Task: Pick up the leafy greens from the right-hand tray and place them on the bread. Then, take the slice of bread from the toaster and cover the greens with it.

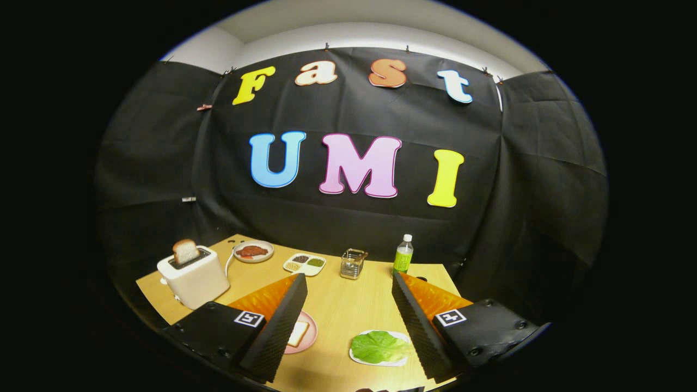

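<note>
My gripper (348, 321) hangs above the near edge of the light wooden table (343, 305), fingers spread wide and holding nothing. The green lettuce leaf (378, 347) lies on a white oval tray (356, 356) near that edge, just inside my right finger. A pale bread slice (298, 333) rests on a round pink plate (310, 337), partly hidden by my left finger. At the far left corner stands a white toaster (193, 277) with a browned toast slice (185, 251) upright in its slot. Along the far edge sit a sauce dish (253, 251), a divided condiment tray (305, 264), a wire holder (353, 263) and a green bottle (403, 255).
</note>
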